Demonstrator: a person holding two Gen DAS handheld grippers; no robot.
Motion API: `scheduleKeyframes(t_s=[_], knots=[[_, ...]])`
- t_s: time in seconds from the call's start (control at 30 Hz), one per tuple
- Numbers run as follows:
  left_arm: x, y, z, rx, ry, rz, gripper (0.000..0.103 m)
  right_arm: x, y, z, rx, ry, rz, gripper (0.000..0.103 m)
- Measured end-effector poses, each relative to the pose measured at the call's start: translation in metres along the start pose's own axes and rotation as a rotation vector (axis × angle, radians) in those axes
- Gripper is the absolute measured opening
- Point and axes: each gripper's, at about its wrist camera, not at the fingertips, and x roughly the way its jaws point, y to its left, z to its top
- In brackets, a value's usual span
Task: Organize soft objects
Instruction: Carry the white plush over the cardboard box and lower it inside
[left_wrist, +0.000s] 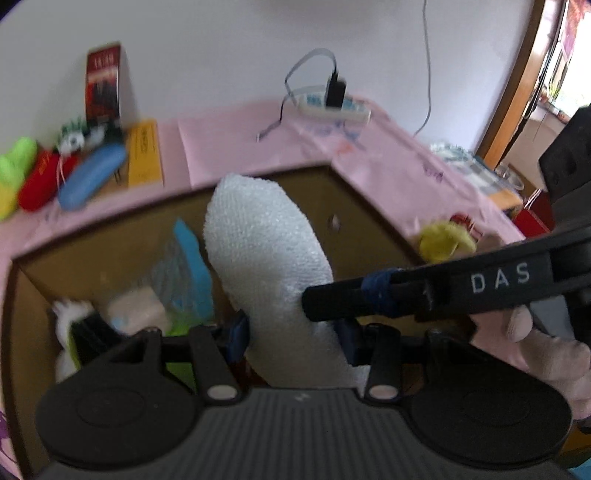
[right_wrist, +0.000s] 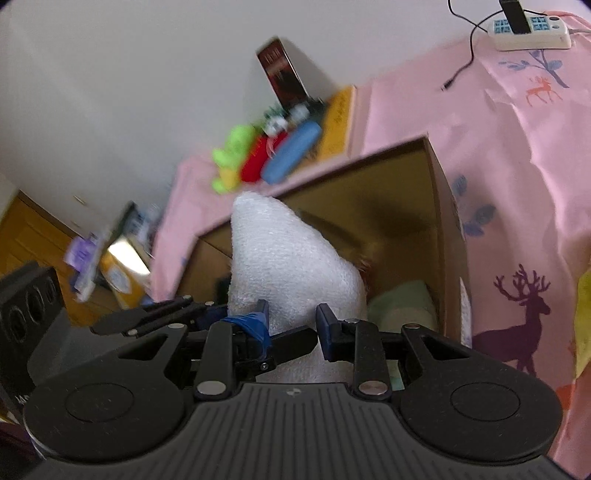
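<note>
A white, bumpy soft foam wrap (left_wrist: 266, 251) stands upright over an open cardboard box (left_wrist: 110, 229). My left gripper (left_wrist: 293, 332) is shut on the wrap's lower part, a blue pad on each side. My right gripper (left_wrist: 314, 301) comes in from the right and presses its tip against the same wrap. In the right wrist view the wrap (right_wrist: 288, 254) is pinched between the right gripper's (right_wrist: 293, 319) blue pads above the box (right_wrist: 443, 206). The left gripper (right_wrist: 177, 310) shows at the left there. Inside the box lie a blue piece (left_wrist: 192, 266), a beige bundle (left_wrist: 136, 314) and a white plush (left_wrist: 66, 321).
On the pink tablecloth (left_wrist: 236, 136) beyond the box lie a green plush (left_wrist: 16, 162), a red plush (left_wrist: 40, 179), a blue case (left_wrist: 92, 175), a yellow booklet (left_wrist: 144, 155) and an upright book (left_wrist: 103, 85). A power strip (left_wrist: 332, 105) sits at the back. A yellow plush (left_wrist: 445, 242) rests right of the box.
</note>
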Motion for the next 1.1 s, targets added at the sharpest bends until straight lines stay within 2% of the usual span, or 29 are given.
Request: scheduleKeyframes(t_s=[0.13, 0.3, 0.4, 0.5, 0.67, 0.73, 1.1], knots=[[0.014, 0.001, -0.002, 0.003, 0.053, 0.017, 0.044, 0.014, 0.01, 0.0, -0.074, 0.046, -0.079, 0.009], [0.015, 0.004, -0.007, 0.028, 0.075, 0.075, 0.044, 0.027, 0.005, 0.002, -0.013, 0.108, -0.047, 0.01], [0.023, 0.009, -0.009, 0.015, 0.098, 0.083, 0.045, 0.036, 0.011, -0.001, -0.044, 0.129, -0.091, 0.009], [0.024, 0.01, -0.005, -0.008, 0.091, 0.079, 0.052, 0.04, 0.014, -0.001, -0.085, 0.111, -0.146, 0.008], [0.03, 0.003, 0.001, -0.015, 0.101, 0.121, 0.062, 0.039, 0.011, 0.002, -0.095, 0.104, -0.14, 0.009], [0.028, 0.0, 0.0, -0.007, 0.091, 0.154, 0.073, 0.035, 0.014, 0.002, -0.121, 0.086, -0.143, 0.011], [-0.012, -0.012, -0.005, -0.01, -0.007, 0.249, 0.073, 0.002, 0.026, -0.002, -0.217, -0.027, -0.217, 0.013]])
